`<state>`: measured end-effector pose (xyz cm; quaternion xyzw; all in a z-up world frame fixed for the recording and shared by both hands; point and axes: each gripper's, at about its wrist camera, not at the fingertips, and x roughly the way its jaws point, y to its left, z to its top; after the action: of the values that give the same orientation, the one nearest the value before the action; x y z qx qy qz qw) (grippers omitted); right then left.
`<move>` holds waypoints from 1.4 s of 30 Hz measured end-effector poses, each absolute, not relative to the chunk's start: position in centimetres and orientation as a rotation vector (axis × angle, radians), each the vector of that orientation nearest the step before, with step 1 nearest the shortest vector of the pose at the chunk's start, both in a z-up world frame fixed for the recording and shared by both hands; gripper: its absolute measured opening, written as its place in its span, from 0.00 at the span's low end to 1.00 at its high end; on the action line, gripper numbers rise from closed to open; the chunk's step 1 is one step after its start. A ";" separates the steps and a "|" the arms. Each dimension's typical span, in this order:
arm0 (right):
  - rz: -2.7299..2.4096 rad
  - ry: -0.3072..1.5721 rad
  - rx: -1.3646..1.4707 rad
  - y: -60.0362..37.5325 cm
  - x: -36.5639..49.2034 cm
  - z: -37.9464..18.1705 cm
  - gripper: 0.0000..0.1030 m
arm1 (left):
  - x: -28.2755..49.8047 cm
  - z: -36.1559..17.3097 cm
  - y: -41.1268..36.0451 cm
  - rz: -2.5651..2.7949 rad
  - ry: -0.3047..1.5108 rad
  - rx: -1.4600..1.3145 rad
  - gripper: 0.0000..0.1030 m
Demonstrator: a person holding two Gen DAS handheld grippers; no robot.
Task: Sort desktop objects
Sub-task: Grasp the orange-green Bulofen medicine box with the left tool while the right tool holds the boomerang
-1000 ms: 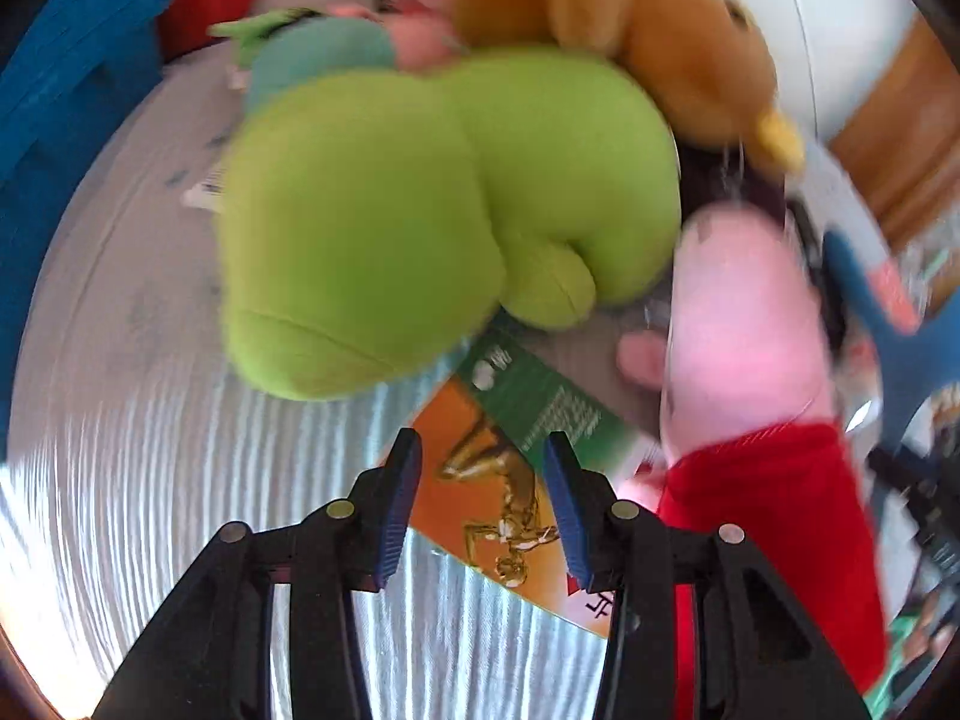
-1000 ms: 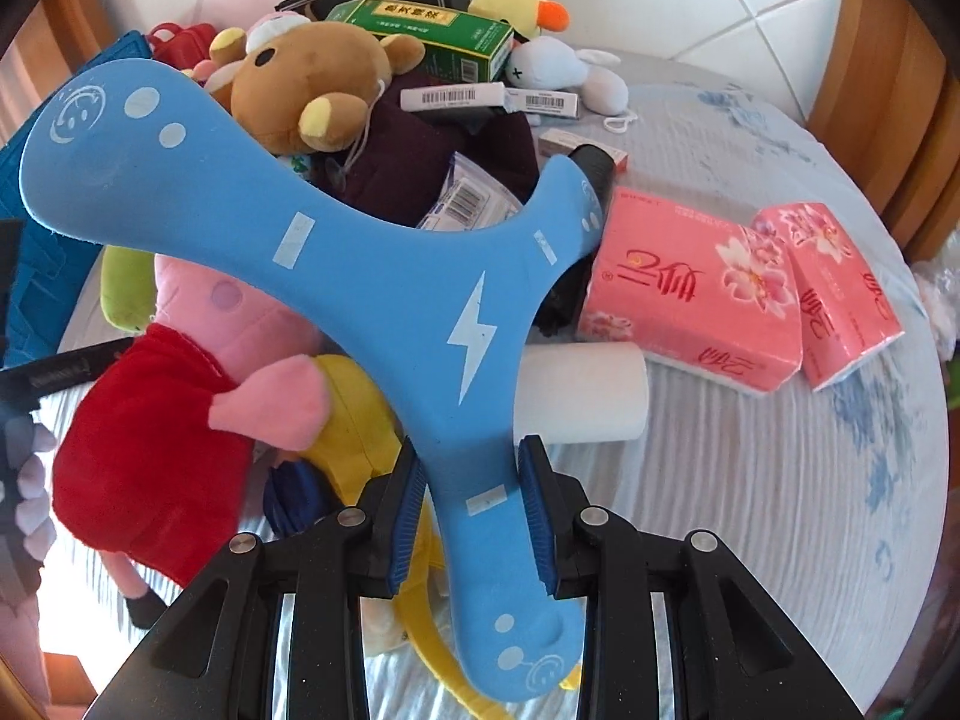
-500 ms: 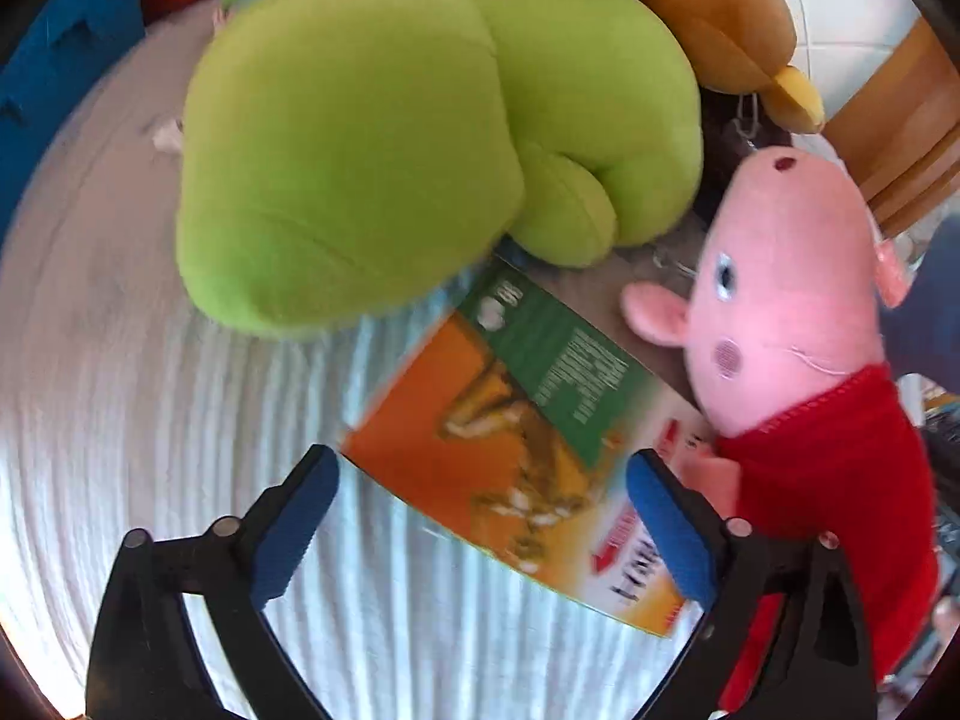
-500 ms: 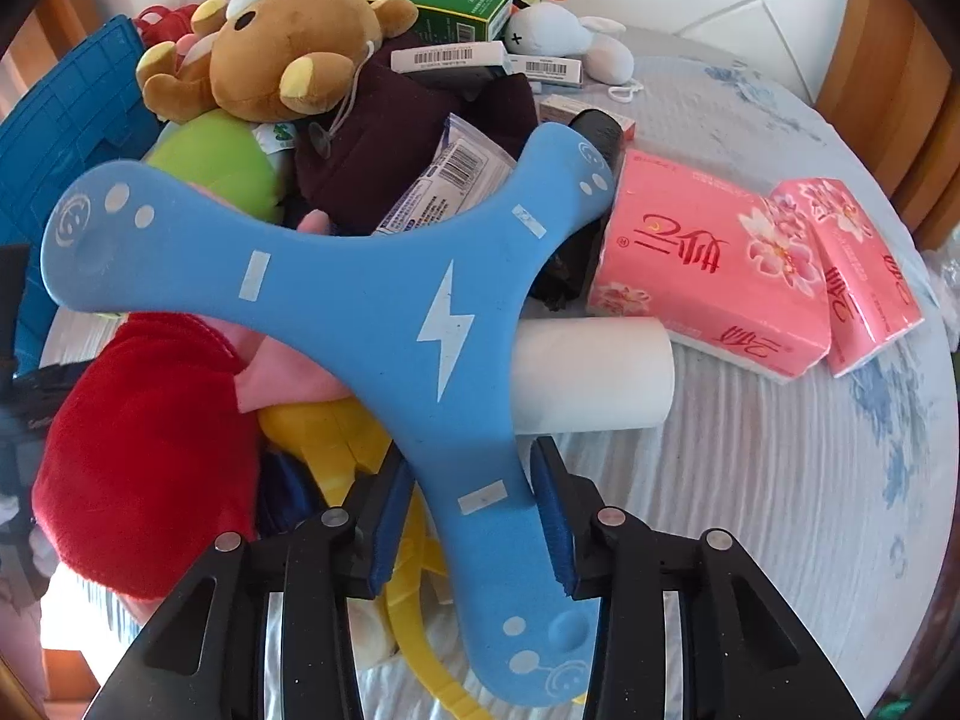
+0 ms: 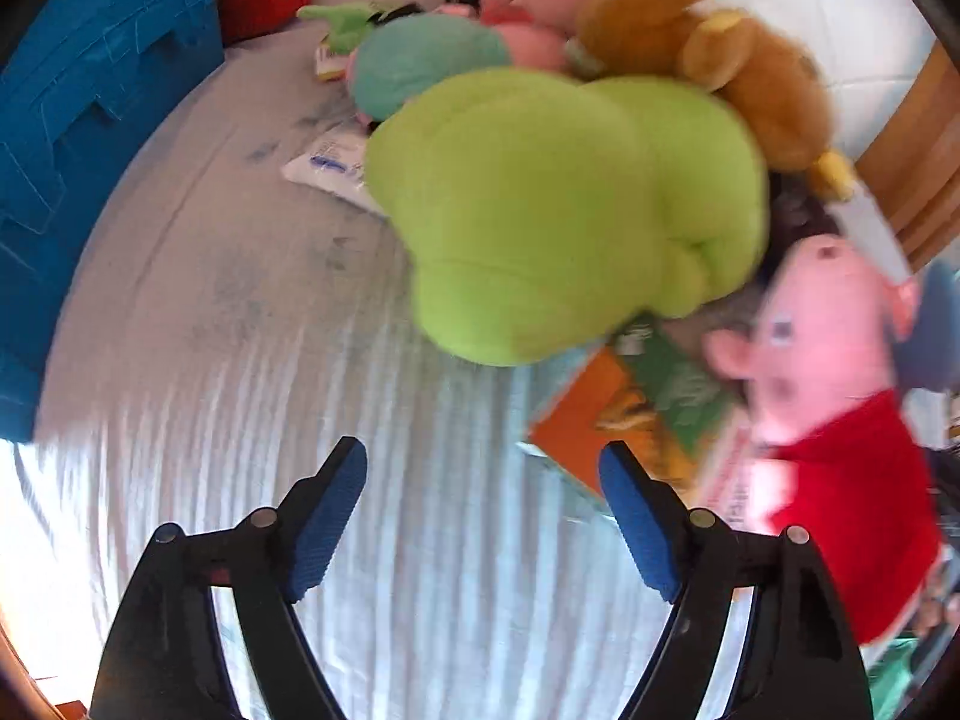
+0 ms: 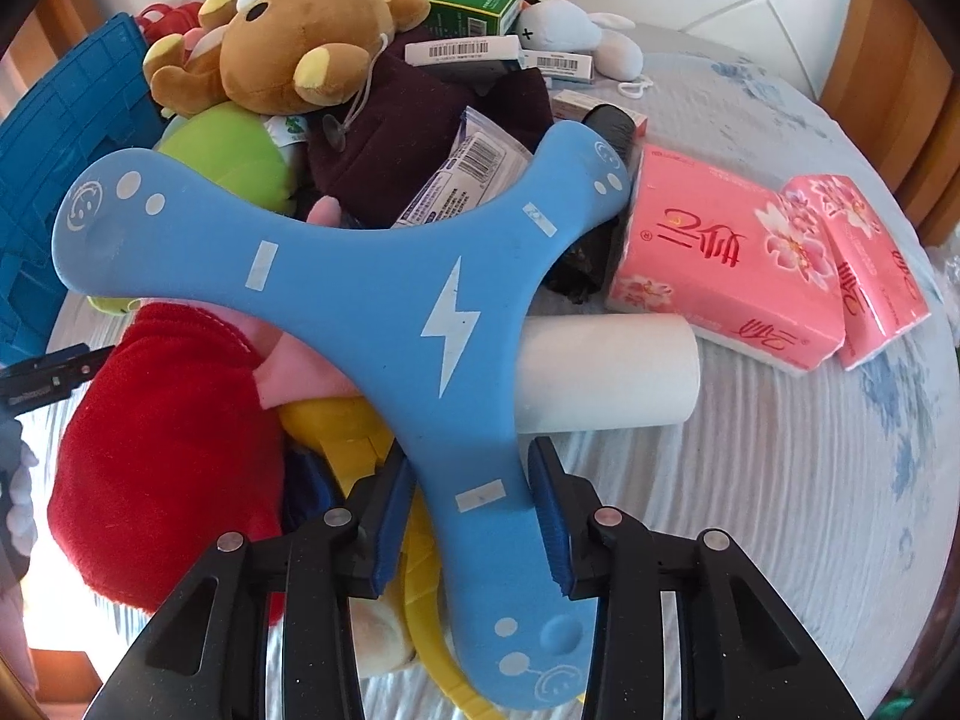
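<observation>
- left gripper [image 5: 483, 516]: jaws wide, closing, nothing between them, bare tablecloth [image 5: 198, 360] below; green plush [image 5: 564, 210] at 12 o'clock, orange booklet [image 5: 606, 420] at 2.
- right gripper [image 6: 471, 510]: jaws clamped on one arm of the blue boomerang [image 6: 384, 312], lifted over the pile.
- Step, likely: carrying the boomerang off to its group.
- Next: left needs a fresh target, probably the booklet edge.

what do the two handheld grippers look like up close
Both match: the left gripper and right gripper have black plastic linkage arms with cut-out openings and round silver pivot pins, ending in blue ribbed rubber finger pads. No cables, markings or sleeves show.
</observation>
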<state>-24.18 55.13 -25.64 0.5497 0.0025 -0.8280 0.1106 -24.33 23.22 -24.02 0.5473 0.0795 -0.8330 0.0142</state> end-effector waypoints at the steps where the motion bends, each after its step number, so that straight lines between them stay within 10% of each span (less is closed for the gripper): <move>1: -2.436 0.000 1.610 55.2 -24.2 -25.5 0.37 | -23.8 -23.5 24.3 -2.619 0.237 1.699 0.78; 14: -2.418 0.057 1.560 56.0 -23.7 -24.1 0.37 | -19.7 -27.9 34.1 -2.652 -0.159 1.827 0.82; 30: -2.393 0.066 1.594 55.0 -24.1 -25.6 0.37 | -18.0 -24.9 17.4 -2.298 0.072 1.626 0.85; 34: -2.373 0.076 1.571 54.3 -24.4 -25.4 0.64 | -19.8 -21.6 18.3 -2.439 0.120 1.569 0.85; 42: -2.385 0.071 1.570 54.2 -26.0 -24.8 0.64 | -24.8 -27.7 25.5 -2.405 0.026 1.725 0.86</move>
<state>-26.05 54.20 -24.81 0.5441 0.0247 -0.8265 0.1420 -24.83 25.54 -27.69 0.5803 0.0088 -0.8092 0.0910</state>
